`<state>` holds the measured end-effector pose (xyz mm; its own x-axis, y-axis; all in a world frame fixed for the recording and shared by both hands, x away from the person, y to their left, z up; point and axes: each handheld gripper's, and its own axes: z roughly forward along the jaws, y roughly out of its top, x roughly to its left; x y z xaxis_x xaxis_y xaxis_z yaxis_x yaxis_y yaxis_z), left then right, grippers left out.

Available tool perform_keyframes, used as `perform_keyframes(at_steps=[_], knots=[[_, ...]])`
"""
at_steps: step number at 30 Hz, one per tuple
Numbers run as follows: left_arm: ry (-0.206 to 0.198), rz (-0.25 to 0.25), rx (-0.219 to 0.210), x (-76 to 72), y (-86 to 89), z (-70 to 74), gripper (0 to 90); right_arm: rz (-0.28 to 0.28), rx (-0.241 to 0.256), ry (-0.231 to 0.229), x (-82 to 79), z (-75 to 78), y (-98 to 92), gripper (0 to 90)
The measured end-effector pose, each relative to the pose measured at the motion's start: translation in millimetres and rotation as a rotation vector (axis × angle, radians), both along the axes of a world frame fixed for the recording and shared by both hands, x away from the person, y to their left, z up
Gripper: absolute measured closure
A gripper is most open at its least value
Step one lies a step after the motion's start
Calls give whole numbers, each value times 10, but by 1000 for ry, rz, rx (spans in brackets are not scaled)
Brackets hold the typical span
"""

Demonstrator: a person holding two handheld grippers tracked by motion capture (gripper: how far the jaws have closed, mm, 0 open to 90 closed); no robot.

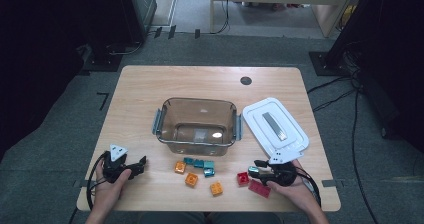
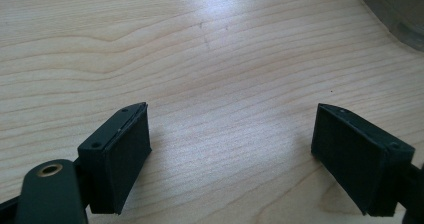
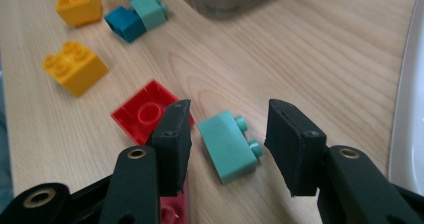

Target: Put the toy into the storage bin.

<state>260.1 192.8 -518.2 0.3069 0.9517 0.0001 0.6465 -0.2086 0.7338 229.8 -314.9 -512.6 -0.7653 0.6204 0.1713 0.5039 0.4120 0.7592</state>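
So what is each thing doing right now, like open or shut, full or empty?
Left hand-held gripper: open, nothing between its jaws.
Right hand-held gripper: open, jaws either side of the mint-green brick, not yet closed on it.
Clear plastic box: uncovered, empty.
White lid: off, flat on the table beside the box.
Mint-green brick: lying on its side.

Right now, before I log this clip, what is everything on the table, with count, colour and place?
Tub: one, clear brownish, table centre, no lid on it.
Lid: one, white, right of the tub.
Orange bricks: three, front centre.
Teal bricks: a small cluster, blue and mint, just before the tub.
Mint brick: one, lying between the right tongs' jaws, not gripped.
Red bricks: two, front right.
Table: one, light wood.
Left tongs: open over bare wood, front left.
Right tongs: open, front right.
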Motion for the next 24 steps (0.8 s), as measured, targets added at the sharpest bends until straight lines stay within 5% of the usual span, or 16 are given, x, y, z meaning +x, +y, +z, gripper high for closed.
perform_keyframes(at_steps=[12, 24], knots=[[0, 0, 0, 0, 0, 0, 158, -17, -60, -29, 7, -39, -61, 676], [0, 0, 0, 0, 0, 0, 158, -122, 1, -52, 97, 232, -139, 677]])
